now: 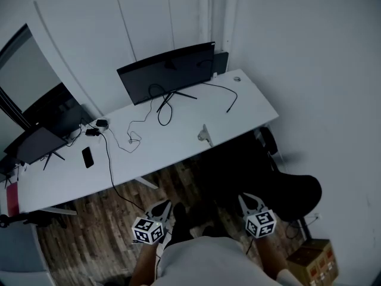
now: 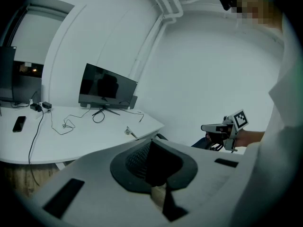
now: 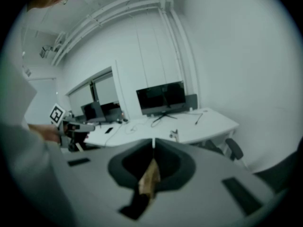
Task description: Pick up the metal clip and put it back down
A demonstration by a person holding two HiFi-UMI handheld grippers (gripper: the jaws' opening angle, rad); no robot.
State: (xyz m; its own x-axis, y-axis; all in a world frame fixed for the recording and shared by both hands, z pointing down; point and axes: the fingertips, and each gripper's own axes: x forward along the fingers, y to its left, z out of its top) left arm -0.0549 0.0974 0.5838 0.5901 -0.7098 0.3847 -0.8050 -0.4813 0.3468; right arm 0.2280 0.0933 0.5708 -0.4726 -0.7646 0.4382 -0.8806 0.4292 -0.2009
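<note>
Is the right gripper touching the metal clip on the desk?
Apart. The head view shows the right gripper near the person's body, well short of the metal clip on the desk.

White desk (image 1: 178,142), white walls (image 1: 297,40). Black monitor (image 1: 168,71), black cables (image 1: 162,109), black phone (image 1: 87,157). Metal clip (image 1: 205,136) silvery grey (small, hard to read). Floor (image 1: 89,225) brown wood planks with streaky grain. Chair (image 1: 294,195) black. Cardboard box (image 1: 312,261) tan. Left gripper (image 1: 161,208) and right gripper (image 1: 248,200) pale grey, cubes carrying black-and-white square markers.
</note>
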